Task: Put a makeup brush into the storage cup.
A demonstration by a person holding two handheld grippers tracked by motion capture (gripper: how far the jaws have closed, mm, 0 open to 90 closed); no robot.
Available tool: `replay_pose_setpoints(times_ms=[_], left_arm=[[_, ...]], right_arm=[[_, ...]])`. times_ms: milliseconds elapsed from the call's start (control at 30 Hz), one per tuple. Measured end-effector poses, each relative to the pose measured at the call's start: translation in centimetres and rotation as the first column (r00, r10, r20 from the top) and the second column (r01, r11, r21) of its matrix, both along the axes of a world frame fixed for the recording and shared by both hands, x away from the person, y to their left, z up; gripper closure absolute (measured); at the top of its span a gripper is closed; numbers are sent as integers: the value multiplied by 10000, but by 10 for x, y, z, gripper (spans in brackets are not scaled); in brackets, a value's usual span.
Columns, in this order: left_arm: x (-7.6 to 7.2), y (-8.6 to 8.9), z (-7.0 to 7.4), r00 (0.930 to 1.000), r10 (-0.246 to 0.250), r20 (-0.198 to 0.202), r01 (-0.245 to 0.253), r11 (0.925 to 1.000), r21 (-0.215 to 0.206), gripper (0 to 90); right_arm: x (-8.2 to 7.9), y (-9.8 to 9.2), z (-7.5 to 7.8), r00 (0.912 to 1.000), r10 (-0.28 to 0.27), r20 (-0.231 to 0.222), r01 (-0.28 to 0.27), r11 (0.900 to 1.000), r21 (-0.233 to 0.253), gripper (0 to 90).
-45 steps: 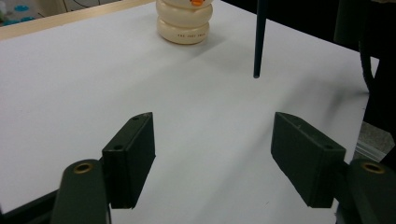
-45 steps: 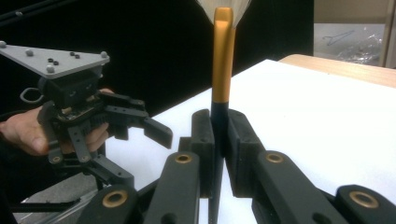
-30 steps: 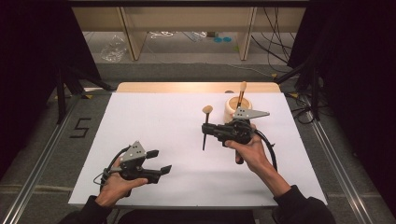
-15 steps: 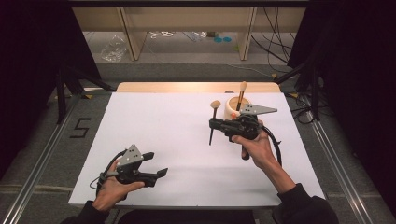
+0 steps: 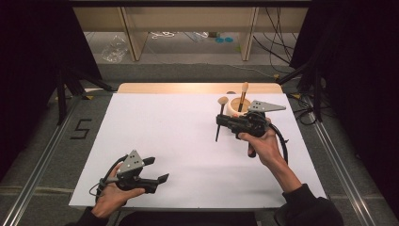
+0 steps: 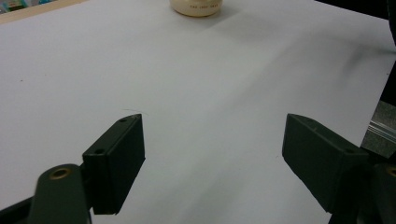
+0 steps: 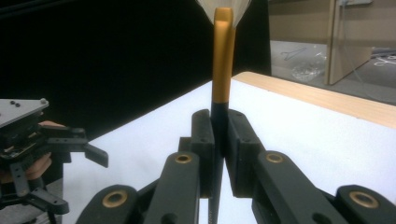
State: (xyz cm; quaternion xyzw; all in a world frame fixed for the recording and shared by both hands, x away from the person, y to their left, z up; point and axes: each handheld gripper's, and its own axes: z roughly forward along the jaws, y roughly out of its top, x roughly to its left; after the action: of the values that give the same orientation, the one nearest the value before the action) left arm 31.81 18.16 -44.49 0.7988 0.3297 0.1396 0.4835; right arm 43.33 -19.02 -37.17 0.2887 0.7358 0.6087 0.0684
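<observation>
My right gripper (image 5: 219, 120) is shut on a spoon (image 5: 222, 100) with a wooden head and a dark handle. It holds the spoon roughly upright, just left of a cream cup (image 5: 234, 108) at the table's far right. A second wooden utensil (image 5: 243, 91) stands in the cup. In the right gripper view the jaws pinch the spoon (image 7: 222, 60) where wood meets the dark handle, with the right gripper (image 7: 219, 125) closed tight. My left gripper (image 5: 157, 170) is open and empty near the front left edge. The left gripper (image 6: 215, 135) faces the white sheet, with the cream cup (image 6: 196, 5) far ahead.
A white sheet (image 5: 169, 132) covers the table, with a wooden strip (image 5: 188, 88) along its far edge. Wooden shelf legs (image 5: 132, 35) and cables lie on the floor beyond. Metal rails (image 5: 339, 160) run along both sides. The left gripper (image 7: 70, 144) shows in the right gripper view.
My right gripper has carried the spoon farther away and to the right, closer to the cup. My left gripper has drawn back toward the near edge.
</observation>
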Motion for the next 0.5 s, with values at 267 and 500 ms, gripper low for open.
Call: replay_pose_setpoints(times_ms=[267, 500], left_arm=[[-3, 1, 0, 10000, 79, -25, -79, 9999, 89, 209], [-5, 1, -1, 10000, 47, -3, -47, 10000, 81, 209]], right_arm=[[4, -10, 4, 9995, -291, 145, 292, 9995, -118, 831], [10, -23, 8, 9968, -717, 354, 721, 9973, -129, 831]])
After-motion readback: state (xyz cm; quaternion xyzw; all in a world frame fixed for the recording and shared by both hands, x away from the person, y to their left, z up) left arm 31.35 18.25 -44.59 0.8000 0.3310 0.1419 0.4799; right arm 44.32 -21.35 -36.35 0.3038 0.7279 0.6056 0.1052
